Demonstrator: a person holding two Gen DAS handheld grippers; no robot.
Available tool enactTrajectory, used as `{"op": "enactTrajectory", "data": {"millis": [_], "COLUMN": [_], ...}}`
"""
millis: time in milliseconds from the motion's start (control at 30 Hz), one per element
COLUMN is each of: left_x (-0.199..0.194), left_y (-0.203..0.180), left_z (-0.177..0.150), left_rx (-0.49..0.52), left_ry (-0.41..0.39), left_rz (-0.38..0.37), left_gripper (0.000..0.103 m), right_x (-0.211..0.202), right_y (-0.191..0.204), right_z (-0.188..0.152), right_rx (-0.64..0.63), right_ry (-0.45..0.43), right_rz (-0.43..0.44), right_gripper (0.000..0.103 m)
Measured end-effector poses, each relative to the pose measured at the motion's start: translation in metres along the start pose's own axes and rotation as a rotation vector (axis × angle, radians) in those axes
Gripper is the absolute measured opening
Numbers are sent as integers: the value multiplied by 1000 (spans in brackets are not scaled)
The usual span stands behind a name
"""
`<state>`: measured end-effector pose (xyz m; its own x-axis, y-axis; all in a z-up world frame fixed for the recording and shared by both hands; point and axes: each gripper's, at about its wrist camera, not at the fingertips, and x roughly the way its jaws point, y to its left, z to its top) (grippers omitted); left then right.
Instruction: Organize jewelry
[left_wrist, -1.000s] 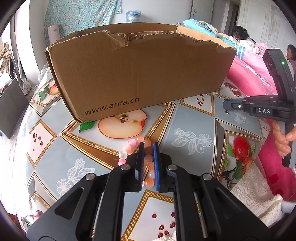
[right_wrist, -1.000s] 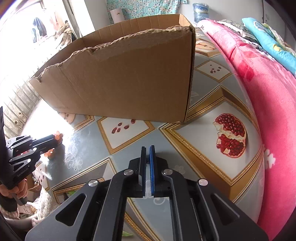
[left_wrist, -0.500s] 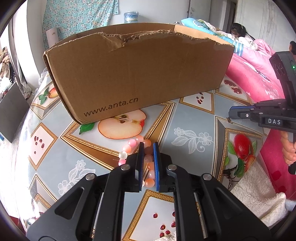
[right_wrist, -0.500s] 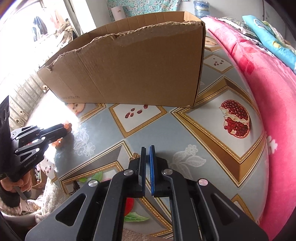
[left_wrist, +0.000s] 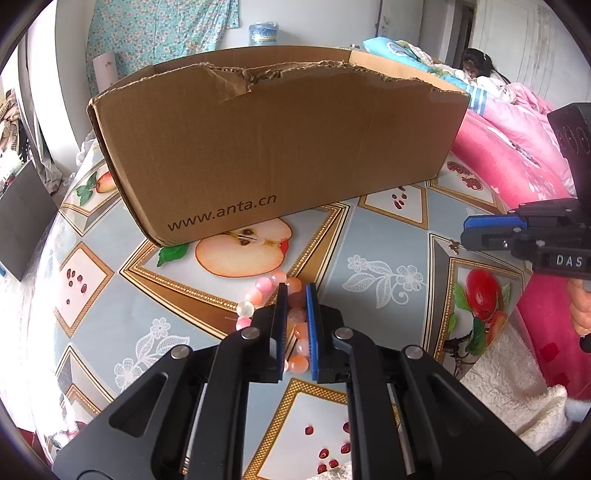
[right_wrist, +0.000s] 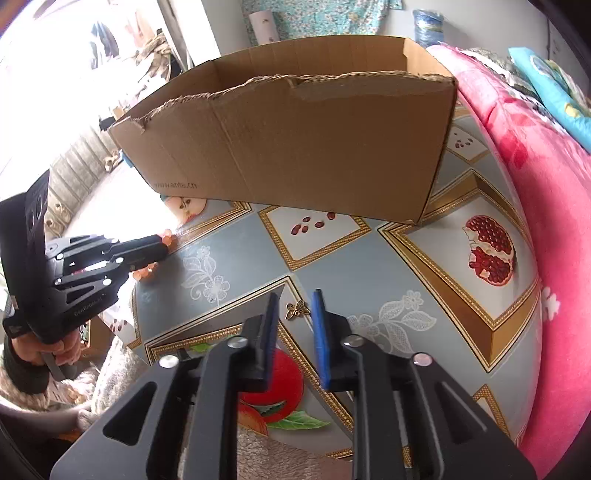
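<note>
A bracelet of pink and orange beads (left_wrist: 258, 293) lies on the fruit-patterned tablecloth (left_wrist: 388, 236) in front of a torn cardboard box (left_wrist: 273, 155). My left gripper (left_wrist: 295, 299) is shut on its near side, and some beads are hidden behind the fingers. The right wrist view shows that gripper (right_wrist: 164, 249) at the left with beads (right_wrist: 144, 273) beside its tip. My right gripper (right_wrist: 295, 295) has its jaws opening. A small gold insect-shaped charm (right_wrist: 297, 309) lies on the cloth between its fingertips, untouched. In the left wrist view the right gripper (left_wrist: 464, 233) hovers just above the charm (left_wrist: 453, 245).
The open-topped box (right_wrist: 314, 155) stands across the far side of the table. A pink blanket (right_wrist: 546, 184) borders the table on the right. A white fluffy cloth (left_wrist: 509, 387) hangs at the near edge. A person (left_wrist: 480, 72) sits on the bed far behind.
The right gripper's jaws have parted from shut, and it has drawn back so the charm now lies between its fingertips. The left gripper has kept still on the bracelet.
</note>
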<state>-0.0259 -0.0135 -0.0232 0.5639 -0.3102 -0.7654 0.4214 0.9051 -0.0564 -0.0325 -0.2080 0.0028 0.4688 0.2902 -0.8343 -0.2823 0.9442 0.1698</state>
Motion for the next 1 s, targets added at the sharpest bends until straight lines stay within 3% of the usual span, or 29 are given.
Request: {"op": "enactTrajectory", "data": {"millis": [233, 367, 500, 767, 1000], "left_x": [0, 0, 0, 1, 0], "left_y": [0, 0, 0, -1, 1], "left_z": [0, 0, 1, 3, 0], "left_rx": [9, 7, 6, 11, 15], "left_ry": [1, 1, -1, -4, -22], "left_rz": [-2, -2, -4, -7, -20], "left_gripper": [9, 9, 9, 9, 9], "right_x": [15, 16, 18, 17, -10], "right_y": [12, 10, 12, 0, -16], "right_z": [2, 7, 9, 10, 13], "right_rx": [-162, -193, -219, -127, -14], "right_ry": [43, 78, 100, 84, 3], "right_rz": [-29, -4, -3, 27, 79], "right_gripper": [27, 13, 13, 12, 12]}}
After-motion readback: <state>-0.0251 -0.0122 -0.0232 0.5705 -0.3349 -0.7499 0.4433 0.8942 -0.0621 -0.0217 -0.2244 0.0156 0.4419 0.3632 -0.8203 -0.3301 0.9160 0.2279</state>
